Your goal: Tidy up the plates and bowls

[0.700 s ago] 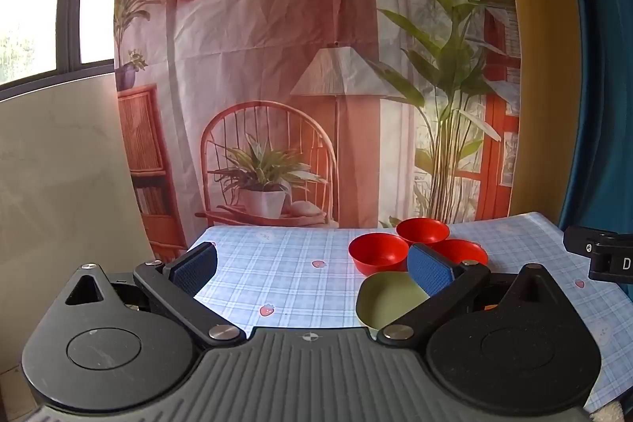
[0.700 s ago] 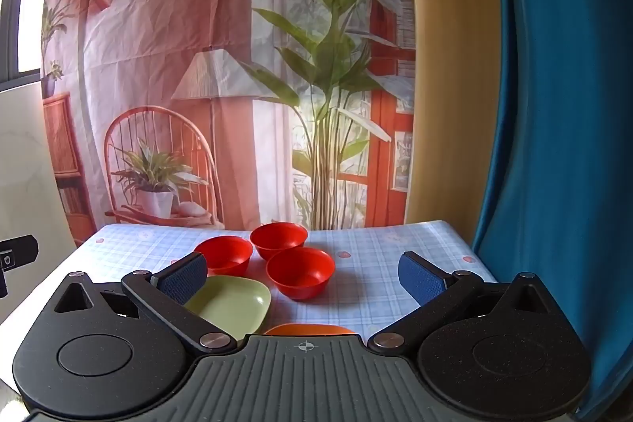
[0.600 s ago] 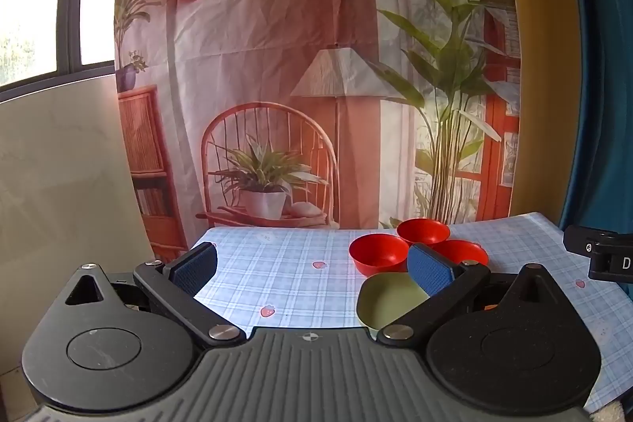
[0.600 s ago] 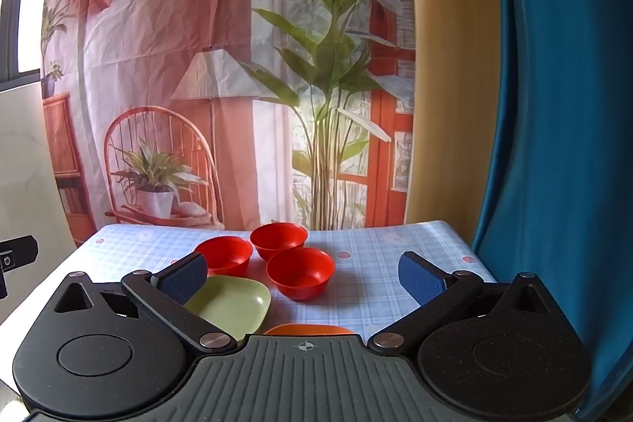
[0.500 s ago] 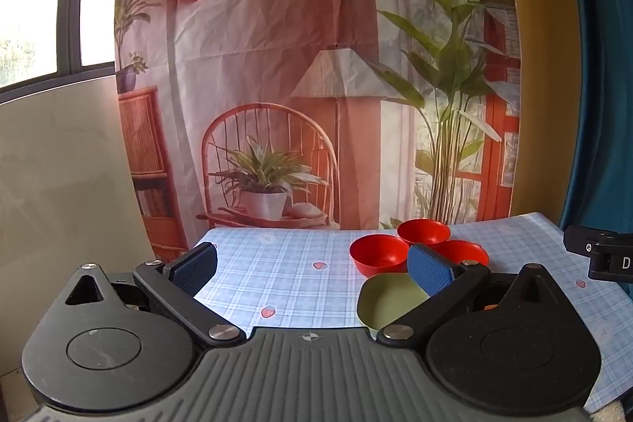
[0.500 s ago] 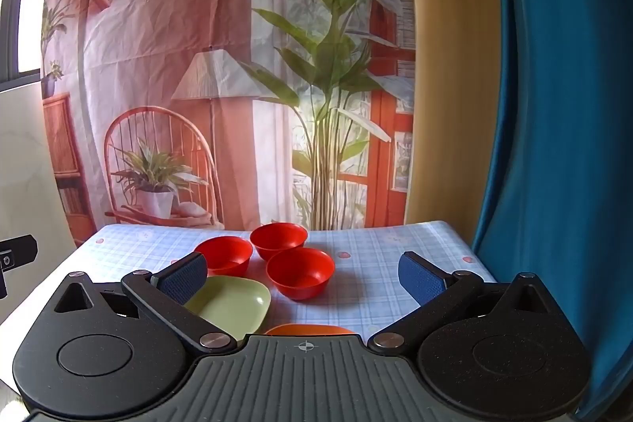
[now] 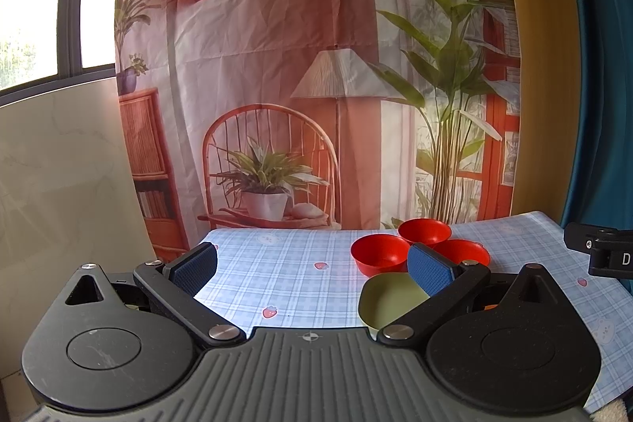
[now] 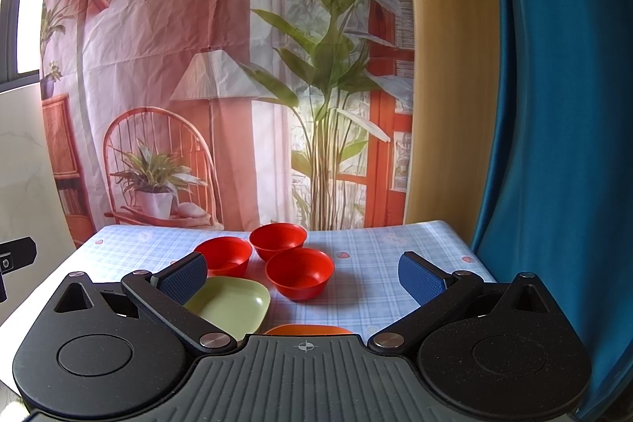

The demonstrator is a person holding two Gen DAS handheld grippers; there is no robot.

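Note:
Three red bowls stand close together on the checked tablecloth: one on the left [image 8: 224, 254], one at the back [image 8: 278, 240], one at the front right [image 8: 300, 272]. A pale green square plate [image 8: 231, 304] lies in front of them. An orange plate [image 8: 306, 329] shows as a sliver under my right gripper's body. My right gripper [image 8: 304, 275] is open and empty, held above the near table edge. My left gripper [image 7: 312, 265] is open and empty, left of the dishes; its view shows the bowls [image 7: 379, 254] and green plate [image 7: 389, 299] by its right finger.
The table [image 8: 395, 248] is covered in a light blue checked cloth. A printed backdrop [image 8: 221, 66] hangs right behind it. A blue curtain [image 8: 554, 145] hangs on the right and a pale panel [image 7: 59, 165] stands on the left.

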